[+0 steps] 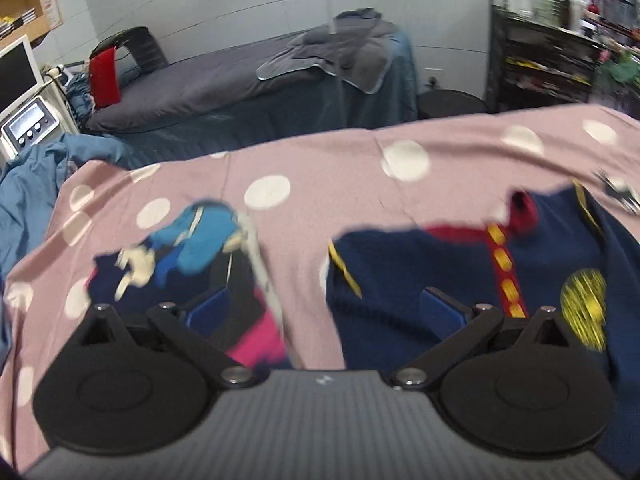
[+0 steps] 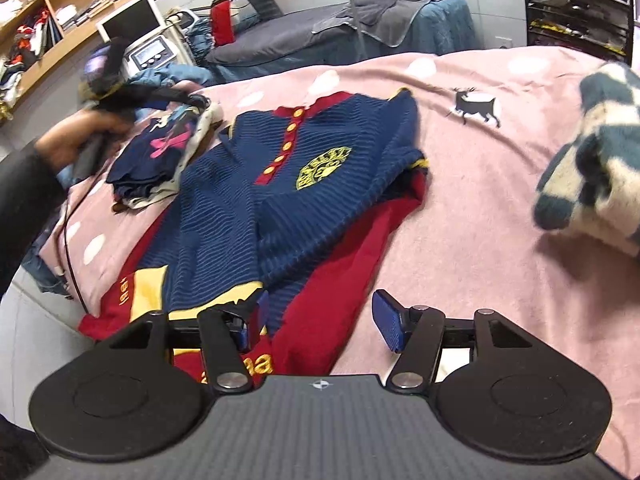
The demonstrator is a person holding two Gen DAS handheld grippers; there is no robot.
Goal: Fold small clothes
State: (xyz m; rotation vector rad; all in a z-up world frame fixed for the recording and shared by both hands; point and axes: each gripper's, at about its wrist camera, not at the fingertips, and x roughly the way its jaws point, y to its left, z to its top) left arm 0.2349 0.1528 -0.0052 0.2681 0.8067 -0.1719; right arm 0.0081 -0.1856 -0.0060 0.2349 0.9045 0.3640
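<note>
L wrist view: left gripper [image 1: 324, 304] gapes wide, nothing between pads, above the pink dotted blanket [image 1: 360, 168], between the folded pile [image 1: 184, 256] and navy knit top [image 1: 460, 280].

R wrist view: right gripper [image 2: 320, 324] spread wide over top's hem [image 2: 216, 296], not clamped. Pinch both hem corners evenly before folding.

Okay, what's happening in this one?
A person is folding small clothes on a pink dotted blanket, one tool in each hand. The left tool is open and empty, between a folded pile and a navy shirt. The right tool is open over the shirt's near hem. The navy shirt lies spread over a red garment, not yet folded.
</note>
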